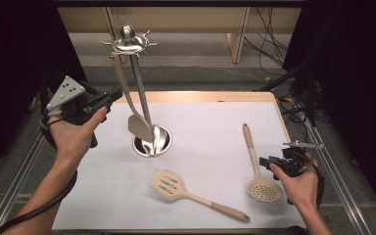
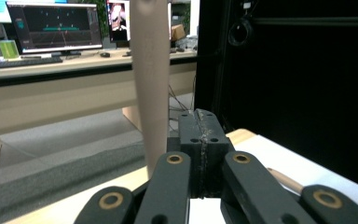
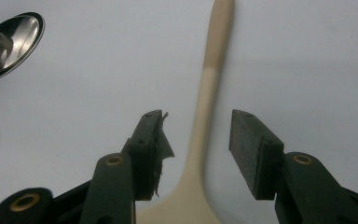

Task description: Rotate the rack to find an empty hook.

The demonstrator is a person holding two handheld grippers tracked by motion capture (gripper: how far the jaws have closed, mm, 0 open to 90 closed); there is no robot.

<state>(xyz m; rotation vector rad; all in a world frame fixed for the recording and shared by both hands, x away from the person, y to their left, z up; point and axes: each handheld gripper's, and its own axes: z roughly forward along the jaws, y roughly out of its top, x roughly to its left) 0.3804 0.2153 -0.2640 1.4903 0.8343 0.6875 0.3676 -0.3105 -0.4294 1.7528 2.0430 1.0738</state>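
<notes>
A chrome utensil stand [image 1: 152, 141] rises from the white mat, and a beige spatula [image 1: 138, 125] hangs from its top ring. My left gripper [image 1: 114, 94] is held high beside that spatula's handle [image 2: 151, 84]. Its jaws are shut with the pads pressed together, and the handle passes just to their left, outside them. My right gripper [image 1: 268, 161] hovers low at the right, open, with the handle [image 3: 214, 60] of a beige skimmer [image 1: 264, 190] lying on the mat below the gap between its jaws. A beige slotted turner [image 1: 170, 185] lies near the front.
The stand's round base [image 3: 14, 42] sits at the mat's middle left. The table's wooden rim [image 1: 200, 96] and metal rails [image 1: 333, 181] border the mat. Cables [image 1: 274, 54] lie on the floor beyond. A desk with monitors [image 2: 56, 28] stands far behind.
</notes>
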